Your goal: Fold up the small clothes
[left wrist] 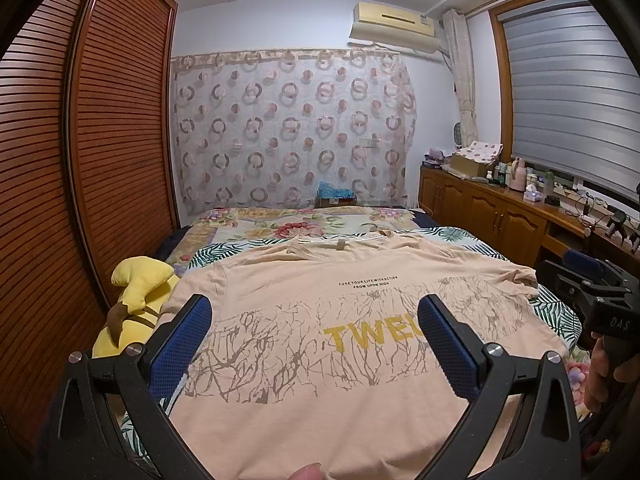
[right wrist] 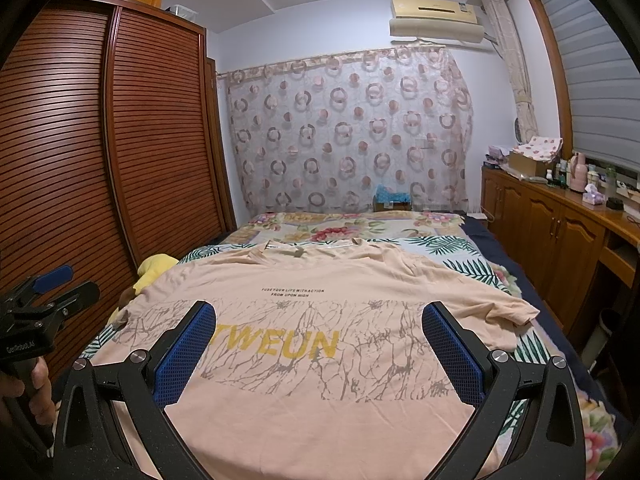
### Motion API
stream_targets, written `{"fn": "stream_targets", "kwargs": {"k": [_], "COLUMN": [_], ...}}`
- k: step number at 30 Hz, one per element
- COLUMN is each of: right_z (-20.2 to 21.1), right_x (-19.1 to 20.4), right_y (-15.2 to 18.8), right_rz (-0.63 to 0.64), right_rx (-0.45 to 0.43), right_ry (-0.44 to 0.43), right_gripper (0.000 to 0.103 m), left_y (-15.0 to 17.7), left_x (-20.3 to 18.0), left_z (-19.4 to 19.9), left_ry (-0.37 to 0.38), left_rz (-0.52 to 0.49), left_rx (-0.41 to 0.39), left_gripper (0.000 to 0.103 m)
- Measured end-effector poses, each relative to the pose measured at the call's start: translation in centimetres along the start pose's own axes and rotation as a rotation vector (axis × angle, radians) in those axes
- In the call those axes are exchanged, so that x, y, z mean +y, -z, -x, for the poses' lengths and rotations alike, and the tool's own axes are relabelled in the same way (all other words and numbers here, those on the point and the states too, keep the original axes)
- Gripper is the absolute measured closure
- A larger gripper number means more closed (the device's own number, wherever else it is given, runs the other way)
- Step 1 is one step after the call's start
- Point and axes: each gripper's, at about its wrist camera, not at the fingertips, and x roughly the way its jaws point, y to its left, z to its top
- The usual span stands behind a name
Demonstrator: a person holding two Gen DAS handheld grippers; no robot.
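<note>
Peach t-shirt (right wrist: 320,360) lies flat and face up on the bed (right wrist: 440,252), print side showing: yellow "TWEUN" lettering across the chest, small black text lines above it, brown branch pattern band. Long axis runs from hem, nearest the grippers, to collar, at the far end toward the curtain wall. Collar (right wrist: 308,249) points away, tag visible inside the neck. Right sleeve (right wrist: 508,312) spreads out toward the cabinet side, slightly rumpled at its edge; left sleeve reaches toward the wardrobe side. Shirt sits on a leaf-print sheet, with a floral cover further up the bed.

Right gripper (right wrist: 319,334) hovers above the lower half of the shirt, blue-padded fingers spread wide, nothing between them, no cloth contact that can be made out. Left gripper (left wrist: 315,326) same: fingers spread wide over the shirt's lower left part, nothing held. Each gripper shows up at the edge of the other's view, held by a hand on a black handle.

Yellow plush toy (left wrist: 136,300) lies just beside the shirt's left sleeve, at the bed edge next to the slatted wooden wardrobe (left wrist: 100,140). Circle-pattern curtain (left wrist: 292,124) hangs behind the headboard end, air conditioner (left wrist: 394,24) above it. Wooden cabinet (right wrist: 552,216) with bottles and boxes runs along the window side
</note>
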Motion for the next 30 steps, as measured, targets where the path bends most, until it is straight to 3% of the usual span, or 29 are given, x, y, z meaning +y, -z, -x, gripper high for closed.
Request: {"fn": "stream_targets", "kwargs": {"k": [30], "right_z": [0.05], "right_x": [-0.01], "right_y": [0.05], "right_rz": [0.001], "right_rx": [-0.004], "right_ry": [-0.001], "right_gripper": [0.000], "left_y": [-0.08], "left_x": [-0.11], "left_z": [0.01], "left_ry": [-0.003], "left_rz": [-0.007], "left_rx": [0.002], "left_gripper": [0.000]}}
